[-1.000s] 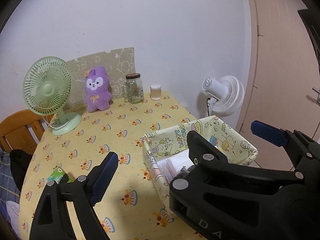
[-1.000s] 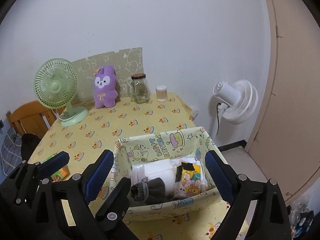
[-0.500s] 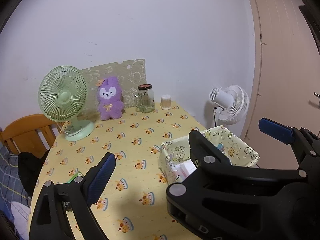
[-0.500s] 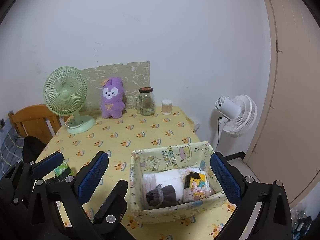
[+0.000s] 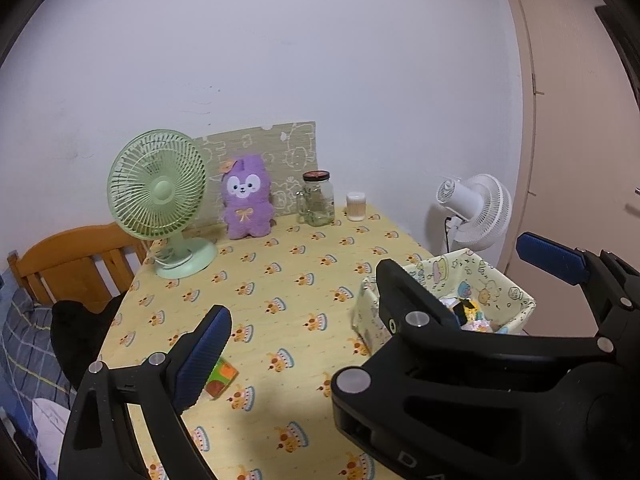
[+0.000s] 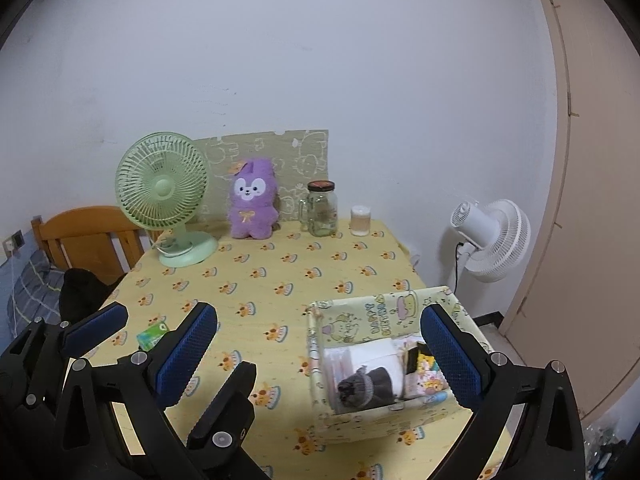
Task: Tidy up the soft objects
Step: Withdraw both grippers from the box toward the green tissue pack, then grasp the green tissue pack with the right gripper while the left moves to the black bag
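Right wrist view shows the right gripper point(image 6: 320, 356) with fingers wide apart and empty, the fabric basket point(image 6: 360, 314) of folded soft things just ahead between the tips, toward 1 o'clock. The purple plush point(image 6: 253, 206) stands well apart at 12 o'clock on the bench point(image 6: 288, 280), by the glass jar point(image 6: 321, 209) and green fan point(image 6: 164, 188). Reaching for it risks tipping the jar or catching the fan. The left gripper point(image 5: 368, 312) is likewise spread and empty; the plush point(image 5: 246, 202) sits at its 11 o'clock.
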`<move>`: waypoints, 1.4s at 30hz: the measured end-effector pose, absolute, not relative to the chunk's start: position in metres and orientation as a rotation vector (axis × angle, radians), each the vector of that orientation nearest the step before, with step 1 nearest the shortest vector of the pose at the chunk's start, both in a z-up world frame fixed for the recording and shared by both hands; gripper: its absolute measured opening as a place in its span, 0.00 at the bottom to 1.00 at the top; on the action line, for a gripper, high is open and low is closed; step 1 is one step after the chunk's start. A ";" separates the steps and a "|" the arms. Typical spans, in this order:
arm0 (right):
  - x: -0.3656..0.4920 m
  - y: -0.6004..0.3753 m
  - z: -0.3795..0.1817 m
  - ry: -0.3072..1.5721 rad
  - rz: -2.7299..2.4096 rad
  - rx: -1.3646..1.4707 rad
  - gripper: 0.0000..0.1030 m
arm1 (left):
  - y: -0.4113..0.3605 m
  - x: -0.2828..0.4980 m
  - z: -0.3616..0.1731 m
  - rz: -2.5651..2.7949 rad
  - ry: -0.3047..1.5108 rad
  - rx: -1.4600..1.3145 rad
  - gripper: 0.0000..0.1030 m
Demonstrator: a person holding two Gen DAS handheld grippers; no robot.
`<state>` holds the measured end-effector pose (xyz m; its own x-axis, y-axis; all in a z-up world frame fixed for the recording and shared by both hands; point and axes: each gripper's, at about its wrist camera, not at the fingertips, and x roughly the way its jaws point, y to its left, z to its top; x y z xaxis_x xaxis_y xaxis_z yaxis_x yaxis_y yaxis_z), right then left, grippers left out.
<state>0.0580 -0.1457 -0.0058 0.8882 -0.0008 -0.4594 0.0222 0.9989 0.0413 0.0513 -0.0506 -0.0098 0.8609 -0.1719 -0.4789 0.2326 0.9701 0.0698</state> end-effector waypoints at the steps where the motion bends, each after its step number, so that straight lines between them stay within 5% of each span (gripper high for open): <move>1: 0.058 -0.144 -0.006 0.477 -0.009 0.045 1.00 | -0.047 0.051 -0.010 -0.209 0.490 0.125 0.93; 42: 0.129 -0.020 -0.104 0.655 0.205 0.005 1.00 | 0.065 0.100 -0.103 -0.025 0.669 0.087 0.93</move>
<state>0.1295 -0.0197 -0.1039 0.7737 0.1911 -0.6040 -0.1882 0.9797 0.0689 0.1001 0.0653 -0.1029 0.7842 0.0046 -0.6205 0.0513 0.9961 0.0723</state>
